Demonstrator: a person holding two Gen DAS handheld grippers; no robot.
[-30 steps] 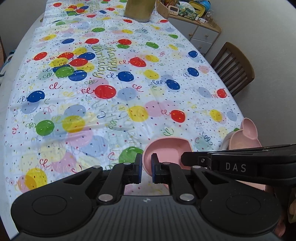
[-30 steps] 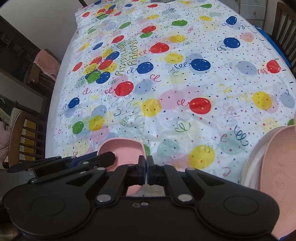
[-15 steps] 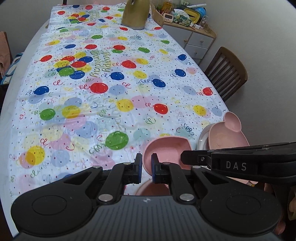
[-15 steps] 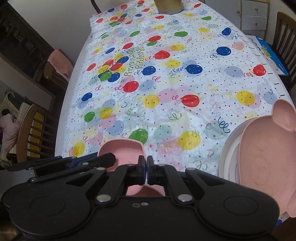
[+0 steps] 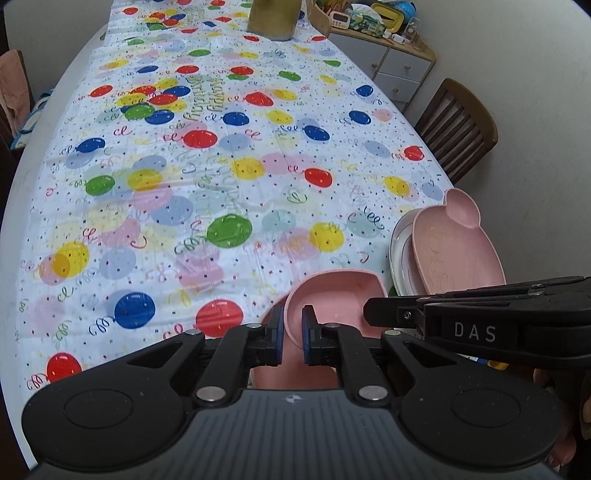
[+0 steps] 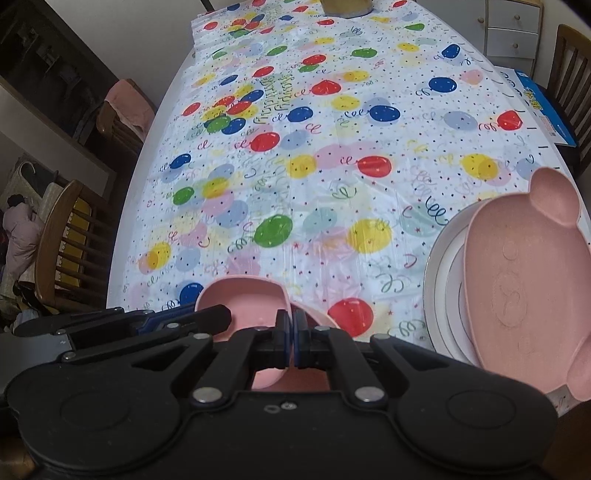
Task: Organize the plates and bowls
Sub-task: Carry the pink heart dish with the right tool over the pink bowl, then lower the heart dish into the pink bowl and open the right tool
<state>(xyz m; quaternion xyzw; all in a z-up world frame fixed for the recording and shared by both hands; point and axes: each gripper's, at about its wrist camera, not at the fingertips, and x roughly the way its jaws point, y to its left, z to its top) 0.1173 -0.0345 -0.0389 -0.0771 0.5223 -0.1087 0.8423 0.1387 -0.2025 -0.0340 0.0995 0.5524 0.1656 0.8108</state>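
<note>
Left wrist view: left gripper [image 5: 292, 332] pinching the near rim of a pink bowl [image 5: 332, 295], one blue pad inside the wall and one outside. Bowl tilted, hollow turned toward the camera, low at the near end of the table. Beneath and just to the left of it, part of a second pink bowl [image 5: 264, 369], mostly hidden behind the fingers. At the right, right gripper [image 5: 371, 314] seen from the side, tip just beside the held bowl's right edge; contact not possible to judge from here. Further right, near the table's edge, a pink bear-eared plate [image 5: 454, 251] lying on a stack of white plates [image 5: 399, 251]. Everywhere else, a balloon-print tablecloth [image 5: 221, 177], with a gold-coloured object [image 5: 271, 18] at its far end. Beyond the right edge, a wooden chair [image 5: 461, 125] and a small drawer unit [image 5: 399, 74].

Right wrist view: right gripper [image 6: 291, 341] with pads pressed together, only a thin slit between them and a sliver of pink showing behind it; no telling whether anything is caught there. Held bowl [image 6: 240, 302] just left of the pads, with the left gripper [image 6: 218, 314] reaching to it from the left. Rim of the second bowl [image 6: 321, 319] just right of the pads. Bear-eared plate [image 6: 517, 288] large at the right, on the white plates [image 6: 441, 280]. Another wooden chair [image 6: 66, 240] off the table's left side.
</note>
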